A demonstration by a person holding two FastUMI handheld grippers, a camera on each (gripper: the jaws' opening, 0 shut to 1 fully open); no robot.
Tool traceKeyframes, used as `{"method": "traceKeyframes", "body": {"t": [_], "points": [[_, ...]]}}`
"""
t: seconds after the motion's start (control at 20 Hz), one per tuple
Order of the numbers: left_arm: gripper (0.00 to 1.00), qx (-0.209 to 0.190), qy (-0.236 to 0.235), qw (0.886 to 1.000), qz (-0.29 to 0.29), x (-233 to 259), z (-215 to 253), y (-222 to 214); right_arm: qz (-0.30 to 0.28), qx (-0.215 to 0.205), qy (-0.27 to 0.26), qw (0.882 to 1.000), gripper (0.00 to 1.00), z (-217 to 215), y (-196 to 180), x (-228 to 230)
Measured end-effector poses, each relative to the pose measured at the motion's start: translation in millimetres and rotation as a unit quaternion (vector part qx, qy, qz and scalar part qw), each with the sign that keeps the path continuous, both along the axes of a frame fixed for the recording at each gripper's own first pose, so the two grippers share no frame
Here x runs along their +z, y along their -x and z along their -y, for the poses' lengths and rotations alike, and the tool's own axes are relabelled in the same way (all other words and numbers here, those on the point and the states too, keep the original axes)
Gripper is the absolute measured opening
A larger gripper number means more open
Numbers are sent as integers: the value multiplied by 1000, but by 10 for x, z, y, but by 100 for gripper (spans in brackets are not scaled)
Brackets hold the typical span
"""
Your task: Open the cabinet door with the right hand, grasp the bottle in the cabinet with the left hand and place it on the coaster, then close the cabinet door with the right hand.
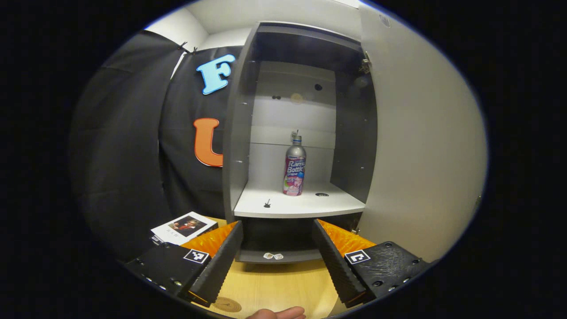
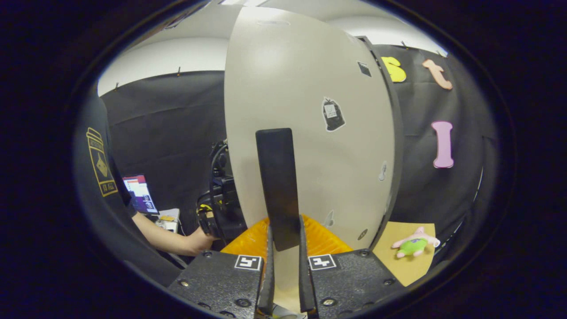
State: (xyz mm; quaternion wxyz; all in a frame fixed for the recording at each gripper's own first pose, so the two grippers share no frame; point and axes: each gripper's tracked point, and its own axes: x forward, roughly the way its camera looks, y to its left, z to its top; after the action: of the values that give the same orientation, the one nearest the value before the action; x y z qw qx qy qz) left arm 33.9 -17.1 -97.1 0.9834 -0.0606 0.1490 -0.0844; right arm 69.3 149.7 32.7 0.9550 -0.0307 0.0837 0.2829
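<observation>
The cabinet [image 1: 237, 133] stands open, its white door [image 1: 421, 146] swung out to the right. On its white shelf [image 1: 301, 206] a silver bottle [image 1: 294, 166] with a pink label stands upright. My left gripper [image 1: 278, 261] is open, low in front of the cabinet and well short of the bottle. A round coaster [image 1: 226, 305] lies on the wooden table under its left finger. In the right gripper view my right gripper [image 2: 284, 261] is shut on the door's black handle [image 2: 279, 186], facing the door's outer side [image 2: 305, 124].
A booklet [image 1: 184, 227] lies on the table left of the cabinet. A fingertip [image 1: 279, 313] shows at the bottom edge. Right of the door a plush toy [image 2: 414, 243] lies on the table. A person's arm [image 2: 172, 239] holds the other gripper behind the door.
</observation>
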Motion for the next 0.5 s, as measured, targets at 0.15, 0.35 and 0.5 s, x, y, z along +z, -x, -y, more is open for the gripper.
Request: {"method": "traceKeyframes", "body": {"t": [0.15, 0.35, 0.5], "points": [[95, -22, -7, 1000, -2, -39, 218, -107, 8, -46, 8, 999, 27, 20, -8, -41], [95, -51, -14, 999, 12, 5, 518, -277, 9, -99, -20, 995, 30, 127, 66, -45], [95, -56, -26, 998, 10, -7, 652, -419, 19, -148, -37, 988, 31, 268, 144, -41]]}}
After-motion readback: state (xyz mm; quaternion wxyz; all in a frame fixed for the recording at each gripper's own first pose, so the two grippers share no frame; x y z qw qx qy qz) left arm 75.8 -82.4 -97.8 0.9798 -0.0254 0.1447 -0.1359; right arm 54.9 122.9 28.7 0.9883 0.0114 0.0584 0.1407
